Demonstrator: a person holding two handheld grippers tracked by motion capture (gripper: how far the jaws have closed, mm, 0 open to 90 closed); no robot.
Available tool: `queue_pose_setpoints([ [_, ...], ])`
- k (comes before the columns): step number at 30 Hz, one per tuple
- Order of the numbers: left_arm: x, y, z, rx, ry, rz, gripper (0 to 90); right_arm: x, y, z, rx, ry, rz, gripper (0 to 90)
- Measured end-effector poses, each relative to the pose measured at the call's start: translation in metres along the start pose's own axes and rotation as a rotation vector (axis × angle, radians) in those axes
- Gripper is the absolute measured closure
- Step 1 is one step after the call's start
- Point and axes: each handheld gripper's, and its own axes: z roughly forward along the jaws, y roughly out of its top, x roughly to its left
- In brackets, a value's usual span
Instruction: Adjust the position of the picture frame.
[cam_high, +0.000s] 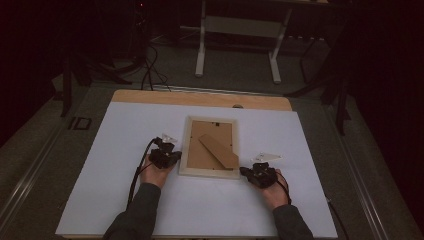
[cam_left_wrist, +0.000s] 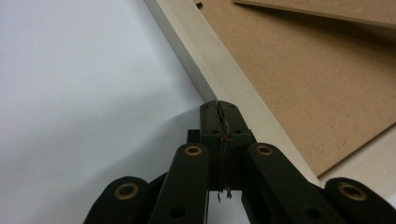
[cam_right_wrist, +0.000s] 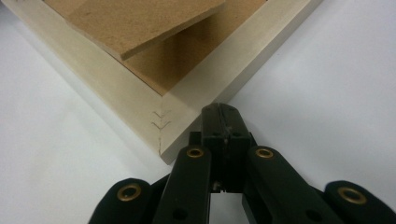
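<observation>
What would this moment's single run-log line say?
scene: picture frame face down on white sheet | left gripper: shut, at frame's left rail | right gripper: shut, at near right corner | stand flap: on backing

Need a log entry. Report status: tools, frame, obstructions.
Left tool shut at picture frame left edge. Right tool shut at near right corner. Brown stand lies across backing.

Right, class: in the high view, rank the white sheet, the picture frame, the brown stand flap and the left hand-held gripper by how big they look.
1. White sheet
2. Picture frame
3. and 4. Brown stand flap and left hand-held gripper: too alike to rank.
</observation>
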Motion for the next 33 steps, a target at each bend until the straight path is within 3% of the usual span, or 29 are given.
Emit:
queue_pose_setpoints([
  [13,0.004,-0.020,-0.011,0.005,-0.045,0.024,90.0,0.008,-0.002,-0.001,0.010,0.028,-0.012,90.0],
  [25,0.012,-0.049,-0.035,-0.014,-0.063,0.003,90.0,0.029,0.002,0.003,0.036,0.050,-0.116,90.0],
  [33,0.011,-0.059,-0.046,-0.007,-0.039,0.013,90.0,0.037,0.006,0.004,0.029,0.081,-0.146,89.8],
])
